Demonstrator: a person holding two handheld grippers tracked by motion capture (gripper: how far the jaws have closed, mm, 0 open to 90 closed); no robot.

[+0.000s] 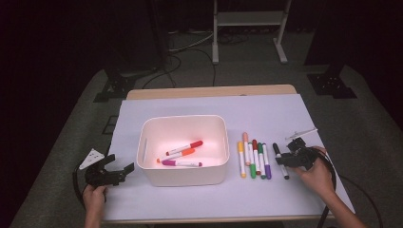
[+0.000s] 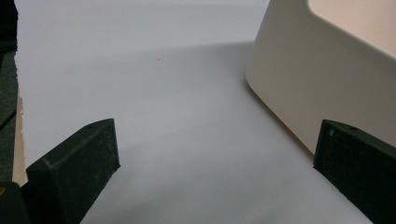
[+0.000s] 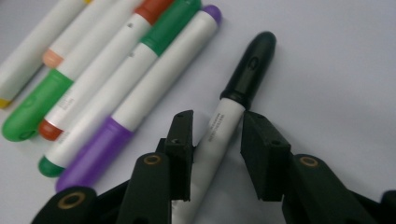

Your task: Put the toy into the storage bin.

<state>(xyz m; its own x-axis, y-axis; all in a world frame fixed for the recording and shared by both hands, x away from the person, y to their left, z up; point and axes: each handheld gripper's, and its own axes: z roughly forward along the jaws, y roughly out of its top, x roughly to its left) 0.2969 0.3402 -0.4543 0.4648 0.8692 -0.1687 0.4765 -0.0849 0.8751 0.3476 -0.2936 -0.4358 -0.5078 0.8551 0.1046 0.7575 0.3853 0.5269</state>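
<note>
Right gripper (image 3: 215,154): we hold it low over the black-capped marker (image 3: 233,112), one jaw on each side of the white barrel; the left jaw is at or touching the barrel, a small gap shows at the right jaw, so we cannot tell whether the grip has closed.
Right gripper, high view (image 1: 291,155): we see it in our right hand (image 1: 317,175) at the right part of the table, over the black-capped marker (image 1: 280,160).
Black-capped marker: lies flat on the white sheet (image 1: 266,111), just right of the marker row and apart from it.
Marker row: purple (image 3: 135,100), green (image 3: 95,67), red-orange (image 3: 105,60), a pale-orange-tipped one (image 3: 74,37) and a yellow-ended one (image 3: 32,44) lie side by side, barrels close or touching.
Left gripper (image 2: 215,158): jaws spread wide with bare white sheet between them, holding nothing.
Left gripper, high view (image 1: 121,172): we hold it in our left hand (image 1: 95,194) near the left edge of the sheet, pointing at the bin.
Bin (image 1: 183,178): a cream plastic bin at the middle of the sheet; its rounded corner (image 2: 299,84) stands near the right-hand jaw in the left gripper view.
Bin contents: a red marker (image 1: 185,147), an orange marker (image 1: 177,155) and a magenta marker (image 1: 181,163) lie on its floor.
</note>
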